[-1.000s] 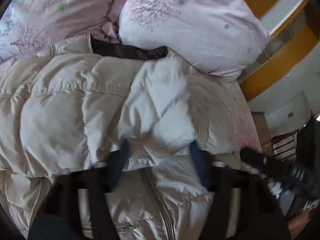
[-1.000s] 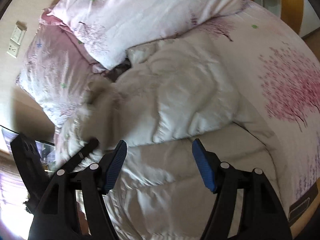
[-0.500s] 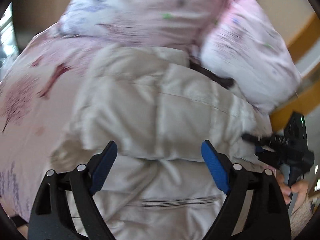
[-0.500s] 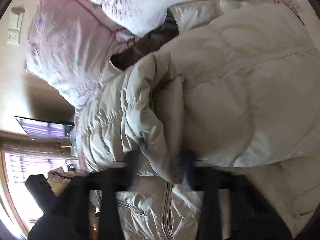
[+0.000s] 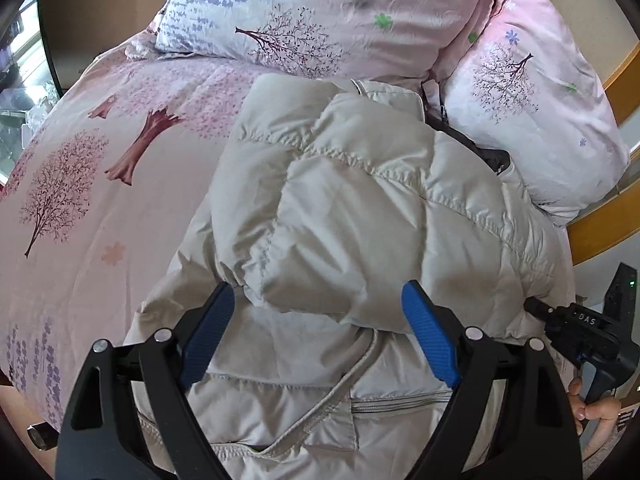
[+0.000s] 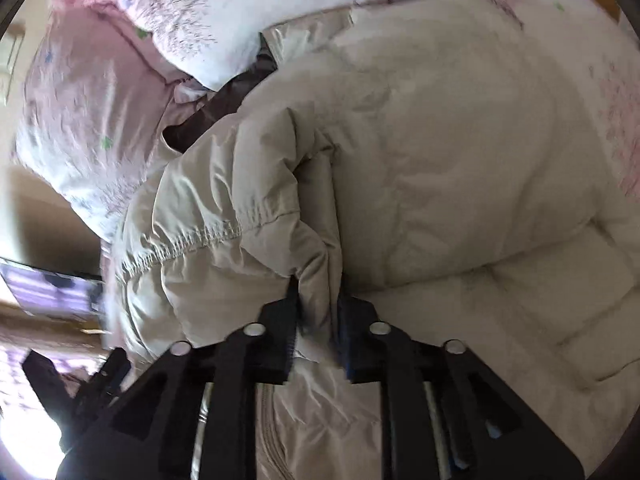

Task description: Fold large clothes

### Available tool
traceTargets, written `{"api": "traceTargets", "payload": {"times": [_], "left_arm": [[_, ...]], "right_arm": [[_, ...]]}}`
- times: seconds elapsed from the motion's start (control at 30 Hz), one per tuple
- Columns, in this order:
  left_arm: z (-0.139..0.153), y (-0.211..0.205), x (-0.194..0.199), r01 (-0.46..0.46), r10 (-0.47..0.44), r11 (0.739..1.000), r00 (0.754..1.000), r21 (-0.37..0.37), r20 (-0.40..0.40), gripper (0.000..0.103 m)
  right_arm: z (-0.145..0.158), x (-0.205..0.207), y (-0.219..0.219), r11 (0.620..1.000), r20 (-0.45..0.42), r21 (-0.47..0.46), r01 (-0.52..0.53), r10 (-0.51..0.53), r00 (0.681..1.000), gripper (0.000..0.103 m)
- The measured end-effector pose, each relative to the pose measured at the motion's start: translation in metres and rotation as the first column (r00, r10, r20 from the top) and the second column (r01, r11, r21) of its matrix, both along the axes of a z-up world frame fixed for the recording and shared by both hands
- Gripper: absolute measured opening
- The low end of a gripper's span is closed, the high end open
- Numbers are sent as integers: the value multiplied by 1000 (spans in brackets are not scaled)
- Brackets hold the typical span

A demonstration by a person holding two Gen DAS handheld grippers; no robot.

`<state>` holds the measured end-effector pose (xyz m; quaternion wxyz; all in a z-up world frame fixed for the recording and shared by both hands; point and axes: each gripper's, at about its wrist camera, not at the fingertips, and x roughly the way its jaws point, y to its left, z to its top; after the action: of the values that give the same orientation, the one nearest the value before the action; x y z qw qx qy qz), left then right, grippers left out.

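A beige quilted puffer jacket (image 5: 360,216) lies on a bed with a pink tree-print duvet (image 5: 100,184), its collar end toward twelve o'clock against the two floral pillows (image 5: 320,12). One sleeve (image 5: 340,240) is already laid across the chest. The step in hand looks like folding in the other side.

The right gripper (image 6: 318,332) has its jaws clamped on a puffy fold of the jacket's edge (image 6: 316,280); they have just opened a little, yet the fabric is pinched between the blue pads. In the left wrist view that same gripper shows at four o'clock, with a person's hand (image 5: 596,408) on its handle.

The left gripper (image 5: 320,332) hangs over the jacket's middle with jaws wide apart, holding nothing. The folded sleeve's lower edge sits between the fingers but no pad presses it; those jaws have just been opening.

My judgement: the next move calls for the right gripper to carry its pinched edge across toward the centre, over the zip (image 5: 348,376), and lay it flat. The padding is springy, so the left gripper may need to press the first fold down lest it slide off
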<state>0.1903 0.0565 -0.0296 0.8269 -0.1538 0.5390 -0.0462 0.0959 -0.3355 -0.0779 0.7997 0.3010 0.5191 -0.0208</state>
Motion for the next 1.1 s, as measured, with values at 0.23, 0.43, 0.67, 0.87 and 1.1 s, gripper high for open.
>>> {"api": "traceTargets", "payload": {"times": [0.23,0.43,0.67,0.87,1.1], "left_arm": [[4,5,-1,1,-2,1000,1000,30,22,86],[-14,5,5,12,-9,998,999,63,-35,85],[-39,12,3,3,5,997,995,74,-105,83],[-22,23,-11,-3,5,1000,999,29,-46,82],[-25,21,-24,14,-12,999,999,33,-48,86]], "right_arm": [[56,-15,6,988,251,-152,-37,75,965,22],[19,6,28,973,80,-164,-163,178,981,10],[-21,12,16,991,-29,-48,-124,123,992,0],[4,-8,18,983,62,-97,-153,160,985,0],[-39,7,7,993,-50,20,-120,121,991,0]]}}
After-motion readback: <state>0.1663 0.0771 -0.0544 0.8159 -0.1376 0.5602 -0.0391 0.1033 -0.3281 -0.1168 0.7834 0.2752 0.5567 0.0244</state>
